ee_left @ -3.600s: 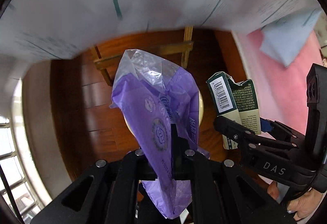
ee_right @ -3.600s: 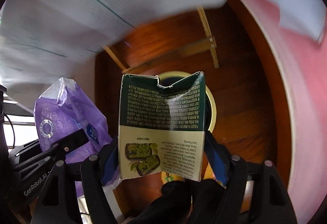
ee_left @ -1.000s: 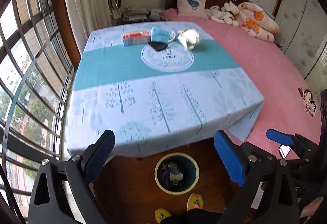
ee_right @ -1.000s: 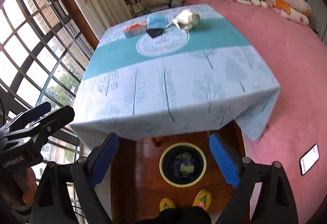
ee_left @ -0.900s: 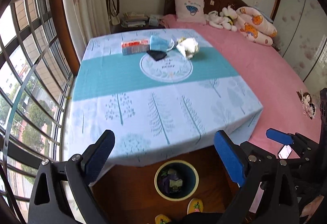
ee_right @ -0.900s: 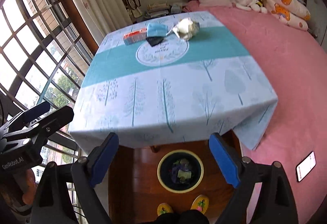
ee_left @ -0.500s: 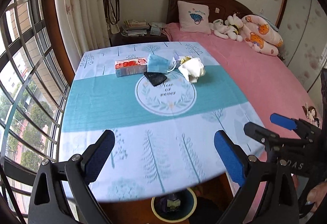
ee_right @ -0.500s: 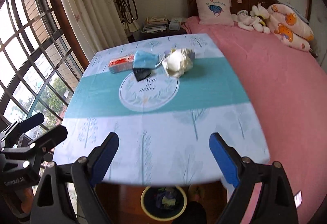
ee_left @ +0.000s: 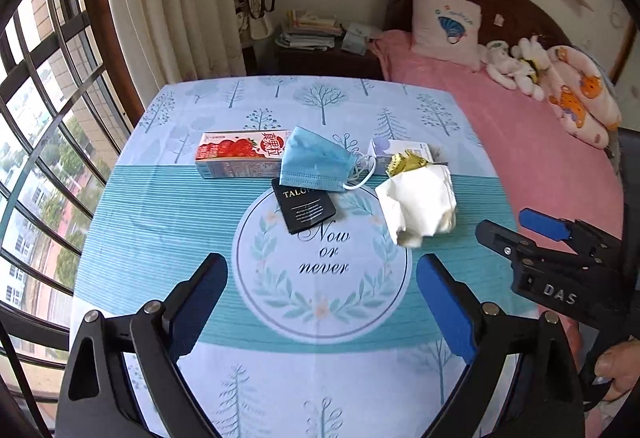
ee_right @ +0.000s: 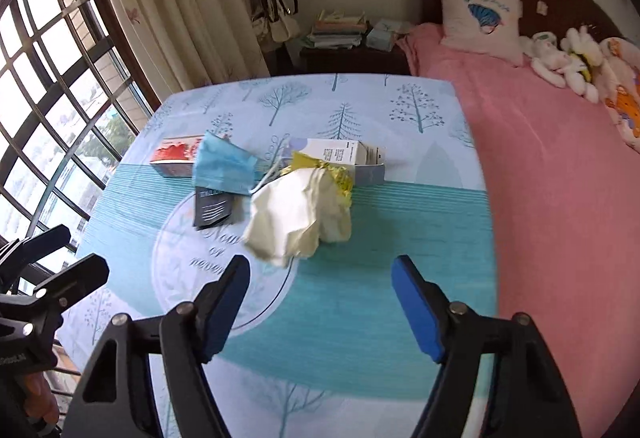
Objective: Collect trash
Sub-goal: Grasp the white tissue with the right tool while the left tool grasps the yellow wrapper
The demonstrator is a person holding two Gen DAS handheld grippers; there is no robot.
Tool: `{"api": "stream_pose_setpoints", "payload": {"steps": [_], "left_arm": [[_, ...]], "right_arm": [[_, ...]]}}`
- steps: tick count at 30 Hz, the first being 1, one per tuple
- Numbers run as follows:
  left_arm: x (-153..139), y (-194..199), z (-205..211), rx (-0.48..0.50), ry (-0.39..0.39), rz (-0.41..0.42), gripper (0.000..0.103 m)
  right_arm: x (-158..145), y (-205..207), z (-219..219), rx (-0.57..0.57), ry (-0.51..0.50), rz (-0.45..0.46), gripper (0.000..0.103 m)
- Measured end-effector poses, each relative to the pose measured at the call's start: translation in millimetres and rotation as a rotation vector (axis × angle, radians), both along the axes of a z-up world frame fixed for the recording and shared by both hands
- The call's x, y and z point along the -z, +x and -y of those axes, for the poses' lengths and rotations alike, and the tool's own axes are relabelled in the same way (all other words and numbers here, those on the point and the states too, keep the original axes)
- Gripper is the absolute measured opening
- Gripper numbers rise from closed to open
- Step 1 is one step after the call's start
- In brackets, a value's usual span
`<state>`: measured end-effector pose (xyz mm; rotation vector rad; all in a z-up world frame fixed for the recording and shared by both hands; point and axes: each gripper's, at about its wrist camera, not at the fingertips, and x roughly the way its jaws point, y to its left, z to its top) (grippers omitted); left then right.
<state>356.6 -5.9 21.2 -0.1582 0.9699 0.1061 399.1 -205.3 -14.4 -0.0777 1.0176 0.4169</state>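
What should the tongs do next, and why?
Probably ease the right tongs forward and down around the crumpled cream paper wrapper. It lies just ahead of them on the blue tree-print tablecloth; their jaws are closing with nothing between them yet, and the left tongs are open and empty too.

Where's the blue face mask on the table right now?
In the left wrist view the face mask lies past the printed circle, overlapping the strawberry carton's right end, above the black packet, left of the crumpled paper.

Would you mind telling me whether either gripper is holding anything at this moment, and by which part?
Nothing is held. The left gripper is open and empty; the right gripper is closing on empty air, short of the crumpled wrapper.
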Motion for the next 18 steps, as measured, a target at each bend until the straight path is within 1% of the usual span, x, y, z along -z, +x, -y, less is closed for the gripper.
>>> {"api": "stream_pose_setpoints", "payload": {"steps": [3, 8, 9, 10, 11, 12, 13, 14, 16, 18], "left_arm": [[11.2, 22.3, 3.9, -0.026, 0.003, -0.03, 0.094], [21.1, 42.1, 6.3, -0.047, 0.014, -0.058, 0.094], [21.7, 42.9, 6.1, -0.05, 0.014, -0.063, 0.094], [24.2, 45.3, 7.0, -0.055, 0.016, -0.068, 0.094], [25.1, 45.8, 7.3, -0.057, 0.017, -0.072, 0.094], [26.4, 47.1, 7.9, -0.059, 0.018, -0.077, 0.094], [28.2, 48.8, 8.8, -0.06, 0.019, -0.084, 0.094], [29.5, 50.1, 9.7, -0.058, 0.019, -0.088, 0.094], [31.3, 53.0, 12.5, -0.05, 0.019, -0.096, 0.094], [32.0, 56.6, 16.6, -0.036, 0.02, -0.098, 0.094]], "right_arm": [[17.3, 28.3, -2.0, -0.028, 0.023, -0.037, 0.073], [36.1, 56.7, -12.3, -0.082, 0.041, -0.07, 0.071], [39.5, 59.4, -15.5, -0.1, 0.046, -0.076, 0.067], [42.5, 61.2, -18.6, -0.117, 0.047, -0.083, 0.058], [46.5, 62.6, -23.1, -0.145, 0.048, -0.095, 0.052], [49.1, 62.2, -26.2, -0.165, 0.046, -0.103, 0.041], [51.3, 60.8, -28.8, -0.185, 0.046, -0.106, 0.038], [52.4, 58.0, -30.5, -0.204, 0.051, -0.103, 0.036], [51.8, 54.9, -29.1, -0.224, 0.072, -0.096, 0.025], [51.7, 53.3, -24.2, -0.234, 0.111, -0.123, 0.022]]}}
